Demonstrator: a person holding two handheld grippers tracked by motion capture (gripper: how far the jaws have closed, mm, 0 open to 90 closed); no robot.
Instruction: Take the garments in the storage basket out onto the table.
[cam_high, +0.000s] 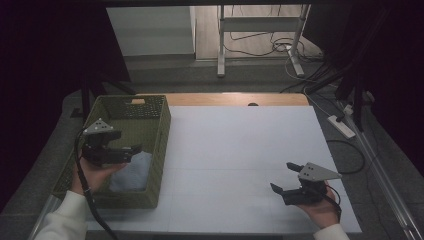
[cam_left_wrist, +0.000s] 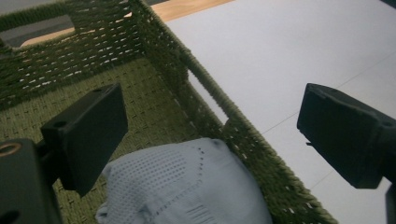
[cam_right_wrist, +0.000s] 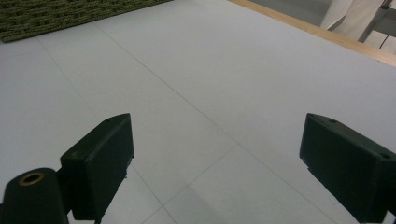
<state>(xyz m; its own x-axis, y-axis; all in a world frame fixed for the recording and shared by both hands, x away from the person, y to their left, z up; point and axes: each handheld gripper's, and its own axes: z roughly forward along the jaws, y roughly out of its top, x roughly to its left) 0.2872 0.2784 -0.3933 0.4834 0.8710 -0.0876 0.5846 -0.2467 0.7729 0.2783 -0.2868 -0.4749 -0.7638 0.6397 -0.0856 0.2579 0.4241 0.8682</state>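
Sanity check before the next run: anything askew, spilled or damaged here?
Nothing stands out. The pale blue cloth lies bunched inside the green woven basket, under the open left claw. The right claw is open over the white table.

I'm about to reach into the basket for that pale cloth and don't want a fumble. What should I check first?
1. Left hand-held gripper open: ok, jaws wide apart.
2. Pale cloth in the green basket: ok, at its near end.
3. Left gripper over the cloth: ok, above it, not touching.
4. Basket wall away from the jaws: not ok, one jaw hangs outside the wall.
5. Right hand-held gripper out of the way: ok, open over the white table.
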